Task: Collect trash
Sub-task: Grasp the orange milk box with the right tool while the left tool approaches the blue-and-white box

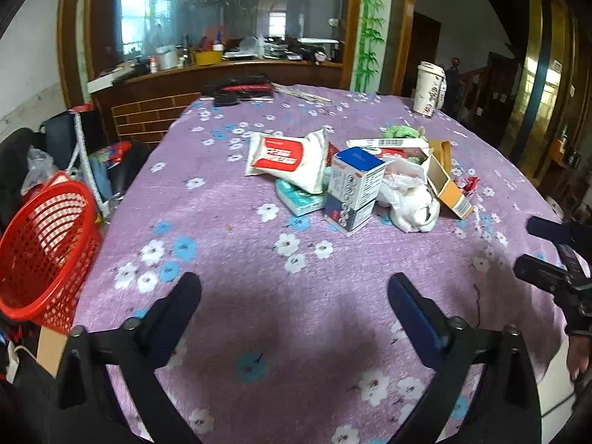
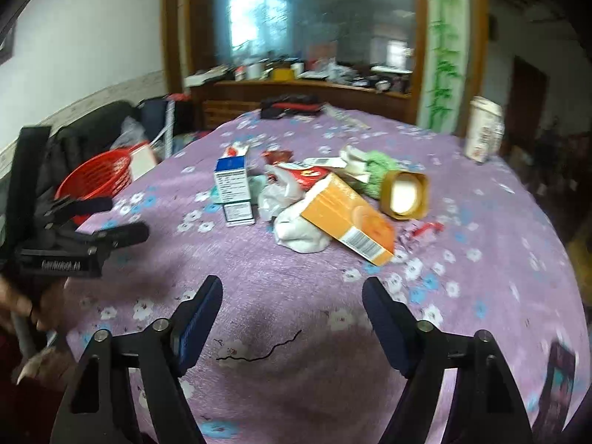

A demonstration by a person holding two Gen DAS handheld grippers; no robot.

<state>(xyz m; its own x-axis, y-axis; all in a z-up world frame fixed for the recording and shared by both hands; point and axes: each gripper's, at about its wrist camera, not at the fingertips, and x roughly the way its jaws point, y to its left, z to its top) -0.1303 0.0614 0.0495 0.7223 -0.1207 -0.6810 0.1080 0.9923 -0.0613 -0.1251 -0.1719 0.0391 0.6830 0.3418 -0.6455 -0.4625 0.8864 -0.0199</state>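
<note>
Two views. Left wrist: left gripper (image 1: pixel 294 288), jaws wide and empty, over the floral tablecloth (image 1: pixel 229 199); trash pile (image 1: pixel 355 181) lies beyond it at table centre, red basket (image 1: pixel 44 244) off the table's left edge. Right wrist: right gripper (image 2: pixel 292 292), jaws apart and empty, short of the pile's orange carton (image 2: pixel 347 218).

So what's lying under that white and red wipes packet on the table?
The wipes packet rests tilted on a teal packet, whose near end sticks out beside the blue and white box. Whatever else lies beneath is covered.
</note>
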